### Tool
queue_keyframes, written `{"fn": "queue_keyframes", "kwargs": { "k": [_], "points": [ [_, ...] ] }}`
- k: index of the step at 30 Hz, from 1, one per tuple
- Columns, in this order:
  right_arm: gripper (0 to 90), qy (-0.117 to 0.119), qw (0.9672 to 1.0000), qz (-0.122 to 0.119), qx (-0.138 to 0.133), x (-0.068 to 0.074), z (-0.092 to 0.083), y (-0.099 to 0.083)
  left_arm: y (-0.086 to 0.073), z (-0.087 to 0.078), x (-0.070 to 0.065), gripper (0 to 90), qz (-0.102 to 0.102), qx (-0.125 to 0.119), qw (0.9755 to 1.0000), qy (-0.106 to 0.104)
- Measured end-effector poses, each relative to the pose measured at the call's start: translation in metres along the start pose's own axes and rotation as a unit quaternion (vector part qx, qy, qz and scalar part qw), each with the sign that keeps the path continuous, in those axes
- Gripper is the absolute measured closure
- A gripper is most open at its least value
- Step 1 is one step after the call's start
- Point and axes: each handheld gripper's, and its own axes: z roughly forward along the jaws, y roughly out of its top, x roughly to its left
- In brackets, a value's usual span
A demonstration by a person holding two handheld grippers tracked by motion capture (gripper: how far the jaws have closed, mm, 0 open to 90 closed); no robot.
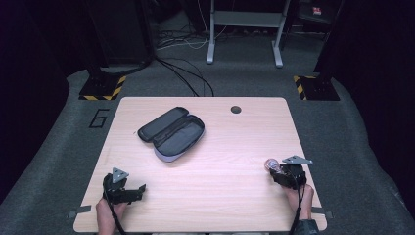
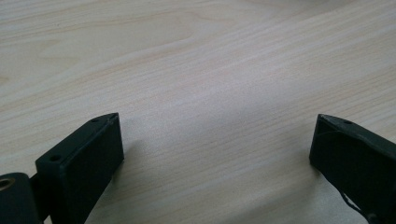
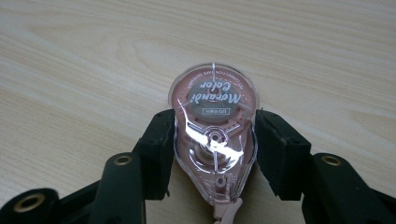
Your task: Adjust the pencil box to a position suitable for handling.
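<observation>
A pink see-through correction tape dispenser [image 3: 214, 135] sits between the two black jaws of my right gripper [image 3: 214, 144], whose pads press on both its sides just above the wooden table. From above, the right gripper [image 1: 277, 172] is near the table's right edge, with the pink dispenser [image 1: 271, 164] at its tip. My left gripper [image 1: 139, 189] rests at the front left of the table. Its jaws stand wide apart in the left gripper view [image 2: 215, 144], with bare wood between them. An open dark pencil case [image 1: 172, 132] lies left of the table's middle.
A small round hole [image 1: 236, 109] marks the table's [image 1: 235, 181] far side. Beyond the table are floor cables [image 1: 188, 73], a grey frame's legs [image 1: 244, 29] and black stands with yellow-striped bases [image 1: 103, 88].
</observation>
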Motion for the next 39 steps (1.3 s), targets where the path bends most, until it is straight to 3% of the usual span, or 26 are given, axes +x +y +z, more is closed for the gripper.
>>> {"fn": "queue_keyframes", "kwargs": {
  "k": [6,7,9,10,12,17,20,22,30,39],
  "points": [
    [47.2,0.000,0.9999,0.008,0.006,-0.002,0.002,-0.001,0.000,0.000,0.000,2.9,0.000,0.000,1.0000,0.000],
    [36.5,-0.001,0.9999,0.013,0.010,-0.003,0.002,-0.002,0.000,0.000,0.000,2.9,0.000,0.000,1.0000,0.000],
    [33.1,-0.003,0.9997,0.022,0.007,-0.002,0.002,-0.002,0.000,0.000,0.000,2.9,0.001,0.000,1.0000,0.000],
    [24.7,0.001,0.9997,0.024,0.011,-0.004,0.000,-0.003,0.000,0.000,0.000,3.0,0.001,0.000,1.0000,0.000],
    [16.7,0.005,0.9996,0.028,0.009,-0.006,-0.006,-0.006,0.000,0.000,0.000,3.0,0.001,0.000,1.0000,0.000],
    [10.7,0.001,0.9995,0.030,0.007,-0.007,-0.016,-0.016,0.000,0.000,0.000,2.9,-0.001,0.001,1.0000,0.000],
    [5.6,-0.007,0.9994,0.031,0.011,-0.005,-0.024,-0.032,0.000,0.000,0.000,2.9,-0.001,0.001,1.0000,-0.001],
    [4.9,-0.008,0.9993,0.035,0.012,-0.005,-0.025,-0.035,0.000,0.000,0.000,2.9,0.000,0.001,1.0000,-0.001],
    [1.6,-0.013,0.9998,0.010,0.013,-0.003,-0.027,-0.042,0.001,0.000,0.000,2.9,-0.001,0.002,1.0000,0.000],
    [1.3,-0.017,0.9997,0.013,0.008,-0.001,-0.027,-0.043,0.011,0.002,-0.004,6.9,-0.022,-0.004,0.9997,0.003]
  ]
}}
